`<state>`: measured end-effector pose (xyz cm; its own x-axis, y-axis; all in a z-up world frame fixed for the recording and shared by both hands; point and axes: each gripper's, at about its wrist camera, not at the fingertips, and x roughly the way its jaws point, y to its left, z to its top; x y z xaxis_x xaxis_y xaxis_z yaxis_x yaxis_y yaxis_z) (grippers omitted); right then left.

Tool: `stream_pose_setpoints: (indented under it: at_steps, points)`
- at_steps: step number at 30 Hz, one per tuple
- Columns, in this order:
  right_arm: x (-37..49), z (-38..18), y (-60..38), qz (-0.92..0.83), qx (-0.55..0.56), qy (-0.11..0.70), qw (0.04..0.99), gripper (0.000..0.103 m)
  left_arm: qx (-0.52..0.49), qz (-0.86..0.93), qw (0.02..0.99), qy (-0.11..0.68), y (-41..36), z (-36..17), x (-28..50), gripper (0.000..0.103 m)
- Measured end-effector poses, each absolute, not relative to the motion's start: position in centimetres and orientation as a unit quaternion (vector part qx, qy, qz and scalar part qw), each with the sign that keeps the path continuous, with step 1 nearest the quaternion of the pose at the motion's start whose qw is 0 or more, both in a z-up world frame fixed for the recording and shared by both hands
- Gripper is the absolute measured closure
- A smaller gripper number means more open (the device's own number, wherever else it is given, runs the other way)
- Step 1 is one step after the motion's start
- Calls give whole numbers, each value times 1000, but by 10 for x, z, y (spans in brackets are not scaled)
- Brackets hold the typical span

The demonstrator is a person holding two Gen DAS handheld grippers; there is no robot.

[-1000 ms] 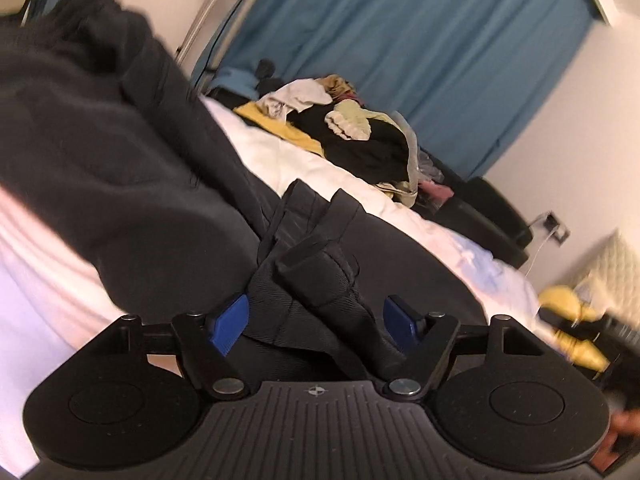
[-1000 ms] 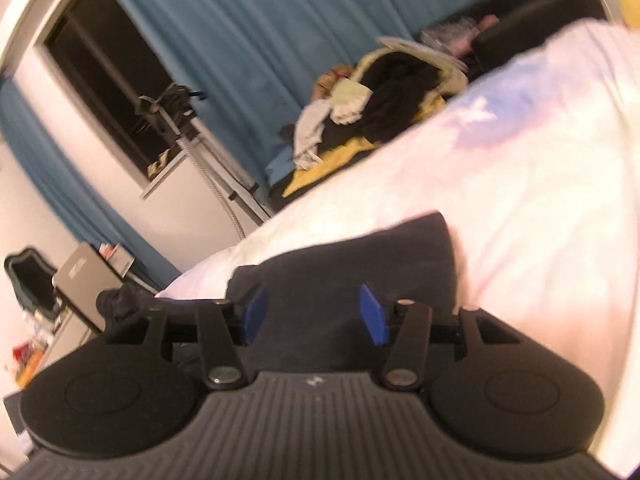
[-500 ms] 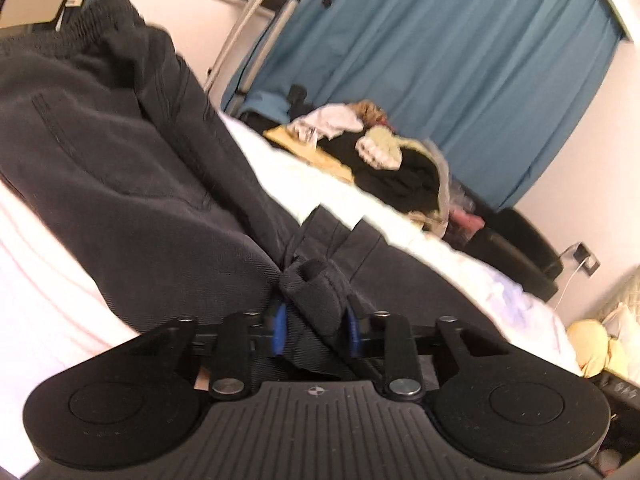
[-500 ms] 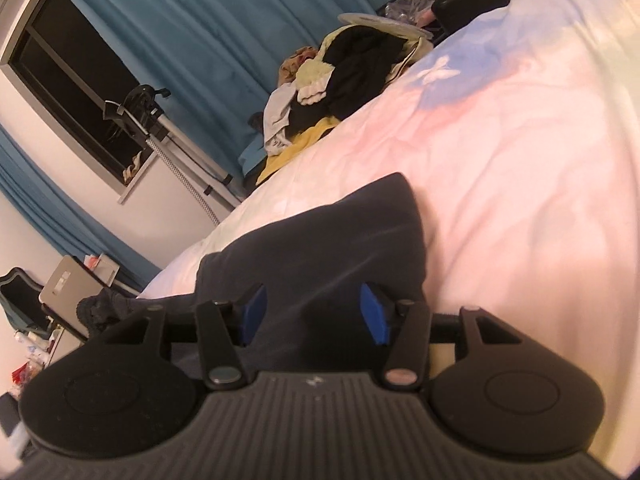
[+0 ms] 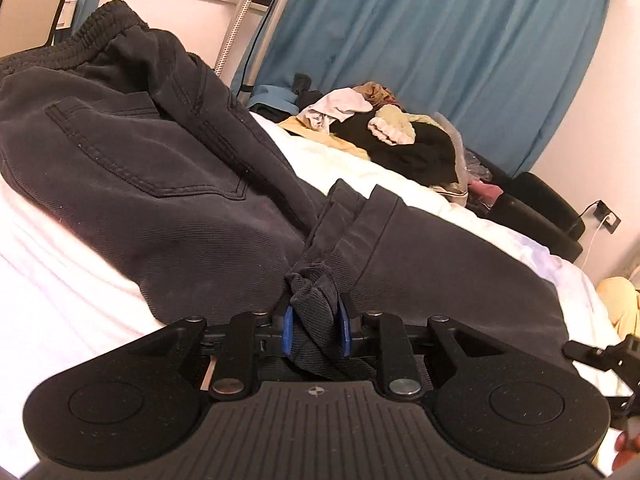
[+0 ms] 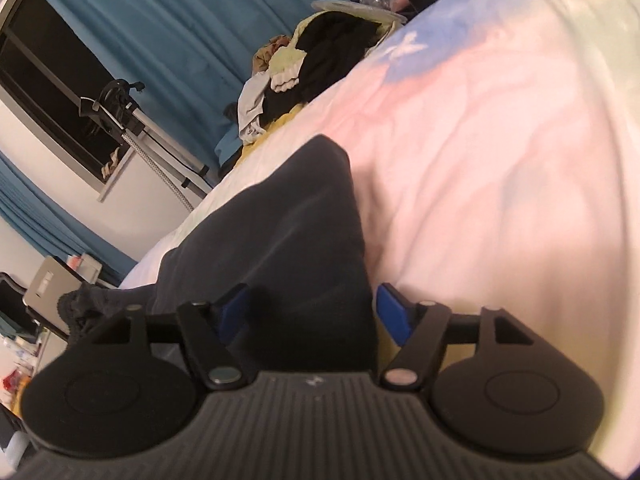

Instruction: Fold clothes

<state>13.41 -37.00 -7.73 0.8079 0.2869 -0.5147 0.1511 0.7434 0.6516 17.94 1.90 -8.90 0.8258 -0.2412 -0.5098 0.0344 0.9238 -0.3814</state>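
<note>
A pair of dark grey trousers [image 5: 132,172] lies on the white bed [image 5: 60,304], waistband up at the far left and leg hems folded back toward the middle. My left gripper [image 5: 314,326] is shut on a bunched hem of the trousers, blue pads pressed against the cloth. In the right wrist view a folded edge of the same dark trousers [image 6: 288,232] runs between the blue fingers [image 6: 394,314] of my right gripper [image 6: 310,312], which stands open around the cloth without pinching it.
A heap of unfolded clothes [image 5: 384,136] lies at the far side of the bed, before blue curtains [image 5: 440,40]. A metal stand [image 5: 252,32] rises by the window. A dark sofa [image 5: 536,208] stands at the right. The pastel bedsheet [image 6: 500,140] stretches to the right.
My left gripper went from open around the hem to shut on it. My right gripper opened wider and moved closer over the folded cloth edge.
</note>
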Motion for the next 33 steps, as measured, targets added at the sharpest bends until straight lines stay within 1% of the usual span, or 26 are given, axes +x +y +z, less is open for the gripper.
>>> stream_pose_setpoints:
  at_steps: [1,2,3,9,15,19,21,22,23,24,27,28,29,30,32,33]
  points:
    - [134,-80,-369,43,363,310,878,26,-176,-73,938,289,19,-91,180,76]
    - [135,-83,-369,48,369,312,874,18,-173,-74,938,290,19,-93,180,76]
    - [135,-86,-368,52,376,314,870,16,-172,-75,938,290,20,-95,180,75]
    - [136,-101,-363,74,416,322,848,15,-166,-73,939,291,18,-94,182,73]
    - [125,-68,-364,137,461,239,844,16,-159,-71,941,292,17,-95,182,73]
    - [132,-84,-377,165,546,210,794,16,-152,-72,942,289,15,-95,183,72]
    - [139,-88,-378,161,542,213,796,17,-147,-73,944,287,13,-95,183,71]
    - [144,-90,-376,152,529,225,804,19,-144,-74,944,286,12,-94,182,71]
    - [148,-90,-374,140,514,239,812,28,-140,-74,945,286,11,-94,182,71]
    - [152,-92,-372,124,500,254,818,45,-139,-74,947,280,11,-93,179,71]
    - [153,-88,-370,96,459,275,840,66,-139,-75,954,255,13,-83,168,67]
    - [151,-82,-368,90,445,277,847,69,-140,-75,956,246,13,-80,164,65]
    - [147,-76,-367,86,438,277,851,74,-140,-76,958,238,14,-77,160,60]
    - [144,-68,-367,83,434,273,855,78,-140,-76,960,229,15,-74,156,53]
    - [135,-55,-367,77,423,262,864,80,-141,-76,964,212,16,-68,149,46]
    - [130,-46,-367,76,413,257,870,81,-141,-77,966,203,17,-65,145,39]
